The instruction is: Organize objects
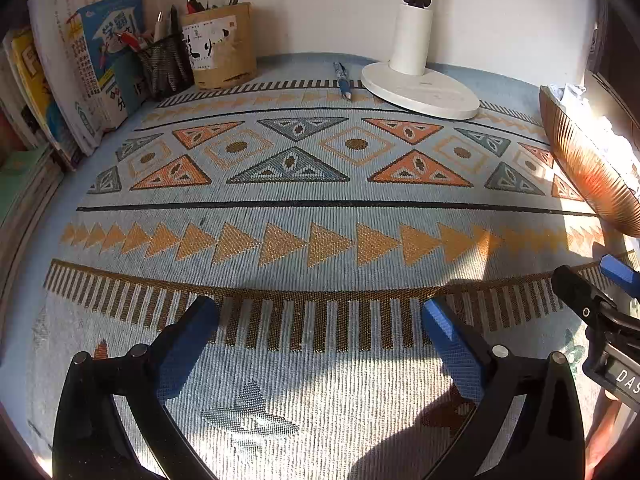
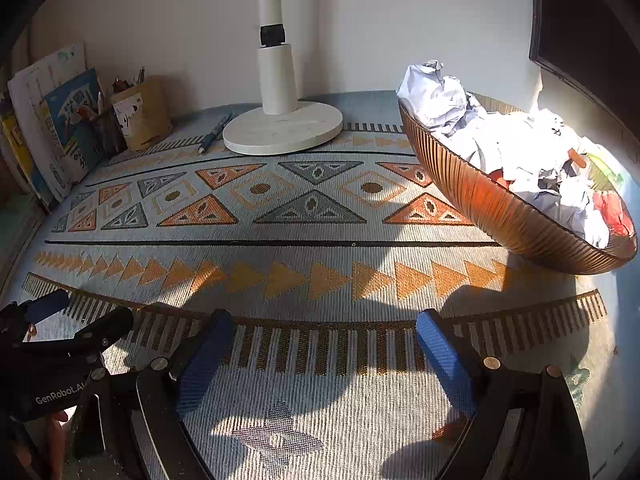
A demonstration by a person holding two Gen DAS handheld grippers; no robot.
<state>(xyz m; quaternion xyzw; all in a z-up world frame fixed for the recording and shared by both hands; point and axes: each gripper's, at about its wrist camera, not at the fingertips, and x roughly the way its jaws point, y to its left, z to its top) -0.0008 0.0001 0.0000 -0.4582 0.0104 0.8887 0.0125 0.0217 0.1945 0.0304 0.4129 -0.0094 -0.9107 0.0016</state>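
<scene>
Two open tools hovering over a patterned worktop, nothing held.

At the far left, books (image 1: 76, 76) are leaning against the wall, with a black mesh pen cup (image 1: 166, 66) and a brown pen holder (image 1: 224, 46) standing just beside them. A blue pen (image 1: 343, 81) is lying on the woven cloth (image 1: 304, 208), its far end close to the white lamp base (image 1: 420, 88). At the right, a ribbed copper bowl (image 2: 492, 208) is sitting filled with crumpled paper (image 2: 460, 116). The left tool (image 1: 320, 320) is hanging with its blue pads spread wide and gripping nothing; the right tool (image 2: 324, 336) is likewise gaping wide and empty above the cloth.
</scene>
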